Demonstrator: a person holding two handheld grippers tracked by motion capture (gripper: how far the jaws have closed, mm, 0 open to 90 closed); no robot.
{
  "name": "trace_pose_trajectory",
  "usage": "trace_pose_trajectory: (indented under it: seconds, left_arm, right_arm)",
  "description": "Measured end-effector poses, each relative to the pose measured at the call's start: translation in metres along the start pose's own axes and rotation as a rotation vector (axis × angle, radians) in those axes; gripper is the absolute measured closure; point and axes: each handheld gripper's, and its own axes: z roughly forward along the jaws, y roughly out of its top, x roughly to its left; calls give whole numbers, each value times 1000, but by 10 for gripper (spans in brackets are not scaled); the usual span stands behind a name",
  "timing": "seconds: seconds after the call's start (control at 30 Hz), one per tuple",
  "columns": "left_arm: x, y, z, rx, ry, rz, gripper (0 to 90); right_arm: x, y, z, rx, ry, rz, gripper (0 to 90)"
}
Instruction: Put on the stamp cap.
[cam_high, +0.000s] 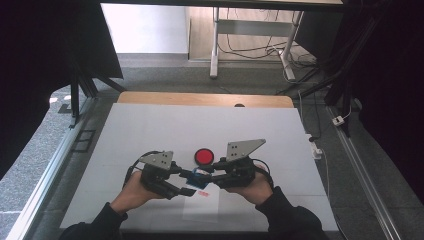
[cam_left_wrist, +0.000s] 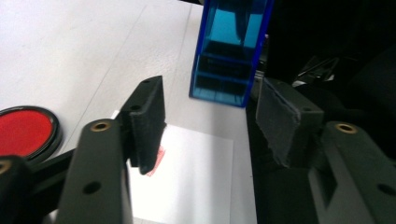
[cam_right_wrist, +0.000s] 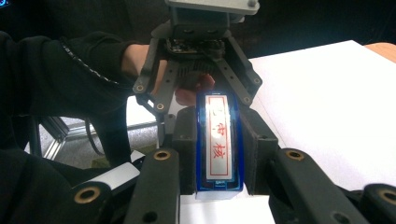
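Note:
My right gripper (cam_high: 206, 176) is shut on a translucent blue stamp (cam_right_wrist: 218, 158), whose white face bears red characters. In the high view the stamp (cam_high: 198, 176) hangs just above a white paper sheet (cam_high: 201, 207) near the table's front edge. A faint red stamped mark (cam_high: 202, 193) lies on the sheet's top part. My left gripper (cam_left_wrist: 212, 121) faces the stamp (cam_left_wrist: 231, 51) from the other side, open, with nothing between its pads. A round red ink pad (cam_high: 203, 156) in a black case lies just behind both grippers.
A white mat (cam_high: 150, 130) covers the wooden table, bare to the left, right and far side of the hands. Beyond the far edge stand desk legs and cables (cam_high: 250, 50) on the floor. Dark curtains hang at both sides.

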Motion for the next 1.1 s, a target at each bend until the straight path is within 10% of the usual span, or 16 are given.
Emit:
trace_pose_trajectory:
  seconds: [1.1]
  left_arm:
    - [-39,-34,-38,36,305,-174,139]
  right_arm:
    - [1,0,-4,25,-62,-19,714]
